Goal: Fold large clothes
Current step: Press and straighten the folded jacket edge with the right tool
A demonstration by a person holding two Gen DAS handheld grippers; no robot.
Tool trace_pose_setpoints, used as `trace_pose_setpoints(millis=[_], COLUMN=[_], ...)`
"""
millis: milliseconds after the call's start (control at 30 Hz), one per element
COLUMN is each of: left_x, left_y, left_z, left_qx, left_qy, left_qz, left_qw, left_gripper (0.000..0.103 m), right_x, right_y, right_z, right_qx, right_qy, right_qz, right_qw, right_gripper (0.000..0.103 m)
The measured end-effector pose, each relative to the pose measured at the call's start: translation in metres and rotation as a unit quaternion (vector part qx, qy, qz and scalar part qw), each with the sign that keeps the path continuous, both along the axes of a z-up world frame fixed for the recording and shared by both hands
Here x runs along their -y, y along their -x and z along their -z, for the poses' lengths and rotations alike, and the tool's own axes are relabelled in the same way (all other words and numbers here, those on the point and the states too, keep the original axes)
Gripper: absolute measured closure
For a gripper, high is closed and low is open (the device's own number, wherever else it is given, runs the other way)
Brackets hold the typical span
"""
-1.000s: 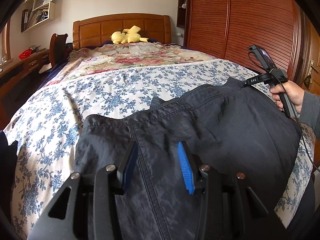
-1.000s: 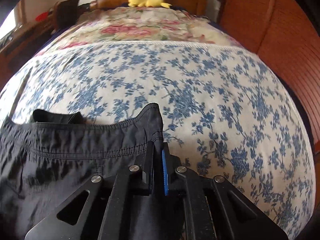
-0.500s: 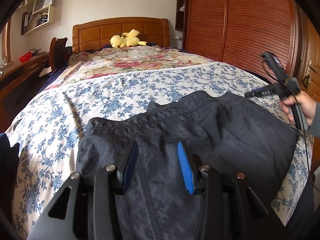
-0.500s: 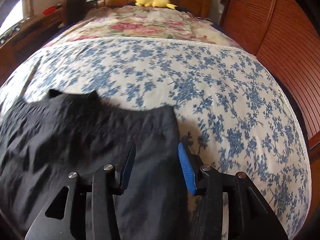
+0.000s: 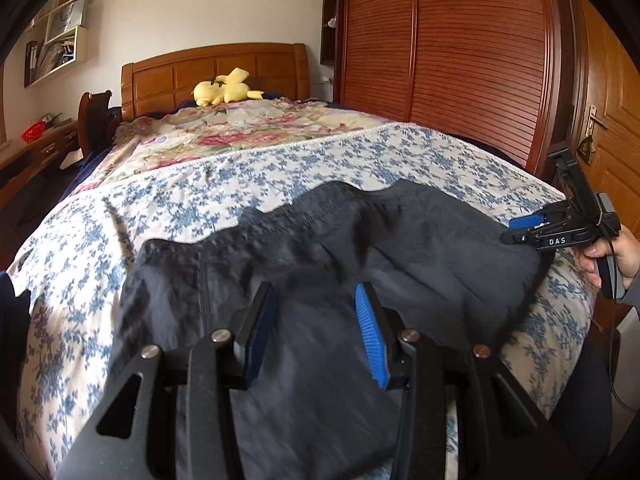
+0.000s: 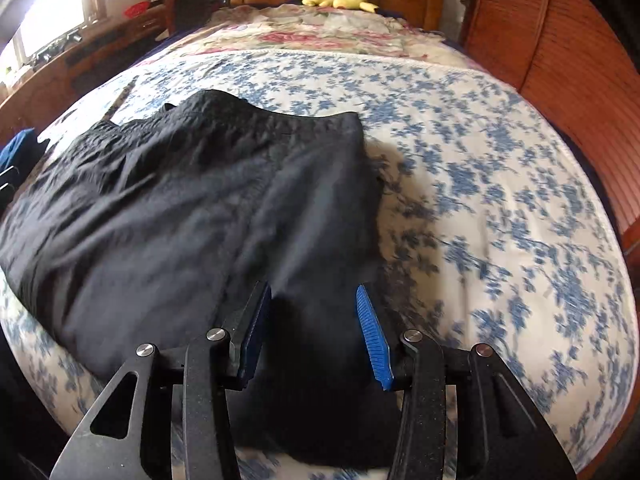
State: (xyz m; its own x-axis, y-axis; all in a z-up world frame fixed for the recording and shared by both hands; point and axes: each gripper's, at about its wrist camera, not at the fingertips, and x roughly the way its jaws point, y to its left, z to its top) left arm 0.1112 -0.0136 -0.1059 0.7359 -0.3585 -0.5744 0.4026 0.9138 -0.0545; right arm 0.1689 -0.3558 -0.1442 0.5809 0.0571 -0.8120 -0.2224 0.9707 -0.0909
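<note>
A dark grey garment (image 5: 400,248) lies spread across the near end of the bed, its stitched waistband edge toward the headboard. My left gripper (image 5: 313,288) hovers over its near part, open, with nothing between the blue pads. My right gripper (image 6: 313,288) stands open over the garment's (image 6: 200,208) right edge, its pads apart and free of the cloth. In the left wrist view the right gripper (image 5: 514,229) shows at the garment's right corner, held by a hand (image 5: 612,248).
The bed has a blue floral sheet (image 5: 200,200) and a pink floral quilt further back. A yellow plush toy (image 5: 226,90) lies by the wooden headboard. A slatted wooden wardrobe (image 5: 460,60) and a door (image 5: 612,120) flank the right side. A desk (image 5: 36,148) stands left.
My right gripper has let go of the garment's waistband corner, opened, and drawn back toward the bed's near right edge. The left gripper has pulled back a little, still open.
</note>
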Motion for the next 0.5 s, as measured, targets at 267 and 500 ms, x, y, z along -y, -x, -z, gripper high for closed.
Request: trace_pose_setpoints(millis=[267, 500], left_x=[0.001, -0.008], left_y=[0.025, 0.038], left_z=[0.007, 0.021], left_qx=[-0.029, -0.048], left_qy=[-0.027, -0.039], left_qz=[-0.022, -0.047], left_qw=[0.9990, 0.9970], left_gripper=[0.063, 0.063], right_x=[-0.004, 0.000], right_y=[0.040, 0.038], right_z=[-0.011, 0.021], right_qx=[0.024, -0.008], right_qy=[-0.035, -0.044], right_qz=[-0.047, -0.050], right_qw=[0.998, 0.998], right_gripper=[0.058, 0.058])
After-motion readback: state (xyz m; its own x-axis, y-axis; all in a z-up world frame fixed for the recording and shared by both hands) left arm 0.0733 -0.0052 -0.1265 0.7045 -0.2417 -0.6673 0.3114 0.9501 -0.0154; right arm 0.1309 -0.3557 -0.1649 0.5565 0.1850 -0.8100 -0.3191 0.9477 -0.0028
